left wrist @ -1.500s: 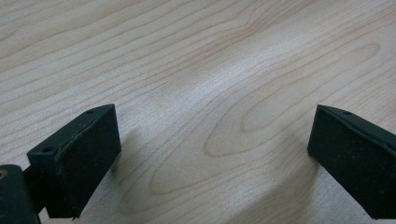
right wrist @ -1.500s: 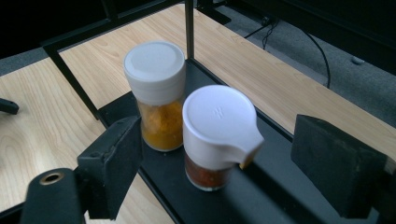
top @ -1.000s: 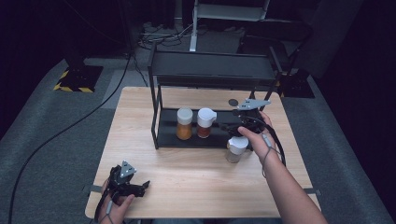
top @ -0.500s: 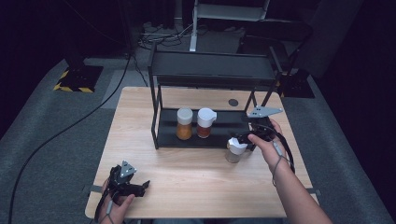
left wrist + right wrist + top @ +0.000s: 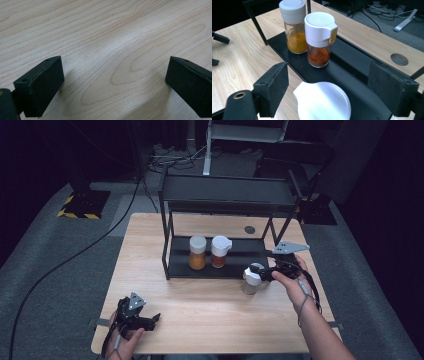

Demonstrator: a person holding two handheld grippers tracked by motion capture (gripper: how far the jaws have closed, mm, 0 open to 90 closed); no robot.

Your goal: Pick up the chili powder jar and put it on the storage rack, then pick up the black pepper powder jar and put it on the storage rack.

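Now right gripper (image 5: 263, 271) fingers wide around round white-capped jar (image 5: 323, 101); left gripper (image 5: 156, 318) fingers wide, empty.

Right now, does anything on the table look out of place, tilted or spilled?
One thing stands apart: a white-capped spice jar stands upright on the wooden table, just off the black rack's lower shelf, where the two other jars sit. The right hand-held gripper is open around it. Nothing is spilled.

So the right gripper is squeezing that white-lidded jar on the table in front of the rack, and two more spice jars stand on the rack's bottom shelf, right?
Not quite. The right gripper is open: in the right gripper view its jaws stand apart on either side of the white-lidded jar without touching it. Two spice jars do stand on the rack's bottom shelf.
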